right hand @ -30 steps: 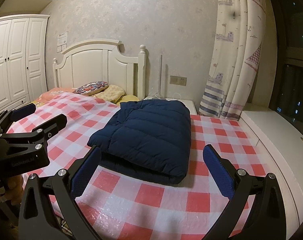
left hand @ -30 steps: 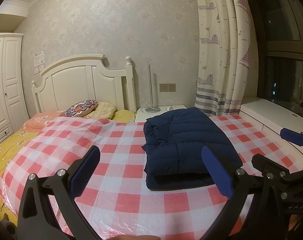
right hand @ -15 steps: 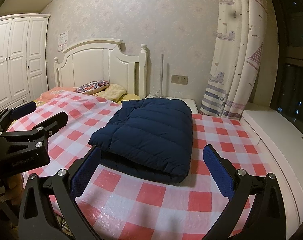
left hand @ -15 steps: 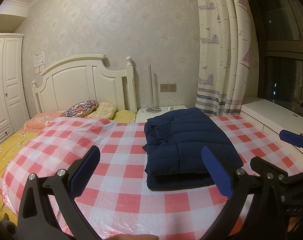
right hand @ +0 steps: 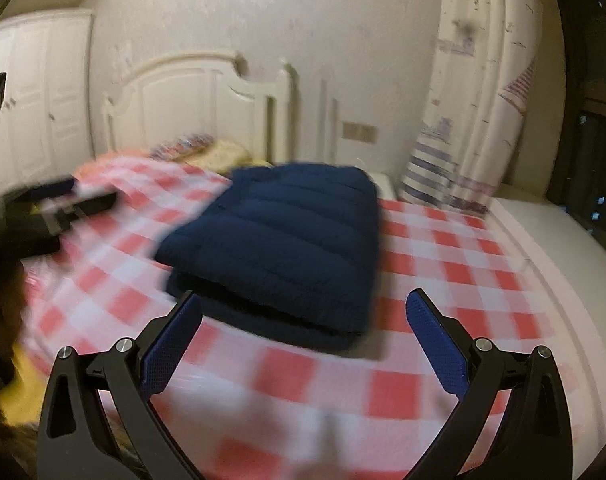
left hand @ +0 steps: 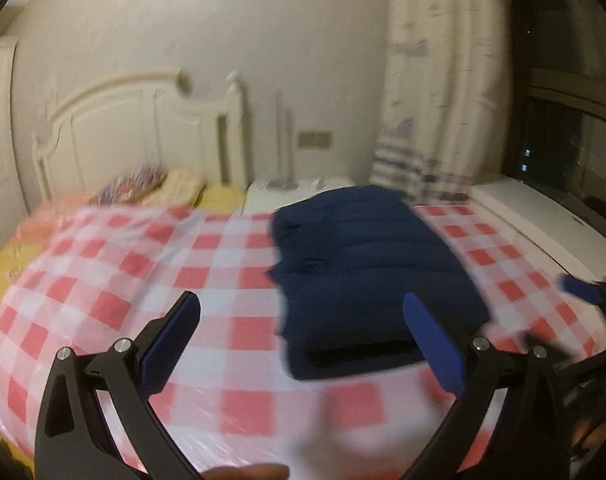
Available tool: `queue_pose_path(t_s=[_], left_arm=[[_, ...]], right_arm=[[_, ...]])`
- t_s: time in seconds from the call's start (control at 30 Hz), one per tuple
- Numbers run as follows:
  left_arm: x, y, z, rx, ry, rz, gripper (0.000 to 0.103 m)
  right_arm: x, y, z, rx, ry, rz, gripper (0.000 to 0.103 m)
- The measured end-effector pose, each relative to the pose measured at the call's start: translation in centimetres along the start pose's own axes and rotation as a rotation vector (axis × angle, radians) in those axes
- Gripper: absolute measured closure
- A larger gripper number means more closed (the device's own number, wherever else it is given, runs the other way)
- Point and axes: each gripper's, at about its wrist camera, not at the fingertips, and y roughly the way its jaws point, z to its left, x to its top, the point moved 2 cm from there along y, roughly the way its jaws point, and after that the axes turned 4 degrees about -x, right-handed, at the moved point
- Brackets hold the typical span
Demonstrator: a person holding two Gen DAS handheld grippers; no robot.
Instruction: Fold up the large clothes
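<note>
A dark navy puffer jacket (left hand: 367,264) lies folded into a thick rectangle on the red and white checked bed cover (left hand: 143,264). It also shows in the right wrist view (right hand: 287,240). My left gripper (left hand: 301,340) is open and empty, held above the cover short of the jacket's near left corner. My right gripper (right hand: 303,340) is open and empty just short of the jacket's near edge. Both views are motion blurred. The right gripper shows at the right edge of the left wrist view (left hand: 583,292); the left gripper shows at the left of the right wrist view (right hand: 51,204).
A white headboard (left hand: 135,136) and pillows (left hand: 151,184) stand at the far end of the bed. A white nightstand (left hand: 295,192) and a patterned curtain (left hand: 435,92) are behind the jacket. A white window ledge (right hand: 559,248) runs along the right. A wardrobe (right hand: 43,92) is at the left.
Both grippers have started moving, and both views are now blurred. The jacket lies as before. Both grippers stay open.
</note>
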Motion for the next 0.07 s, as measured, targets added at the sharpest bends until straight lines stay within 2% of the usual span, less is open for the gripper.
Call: queue_pose_path(t_s=[0.07], left_arm=[[1.7, 4.0, 7.0, 0.059, -0.098, 0.09, 0.002]], right_arm=[[0.5, 2.2, -5.4, -0.122, 0.029, 0.046, 0.005]])
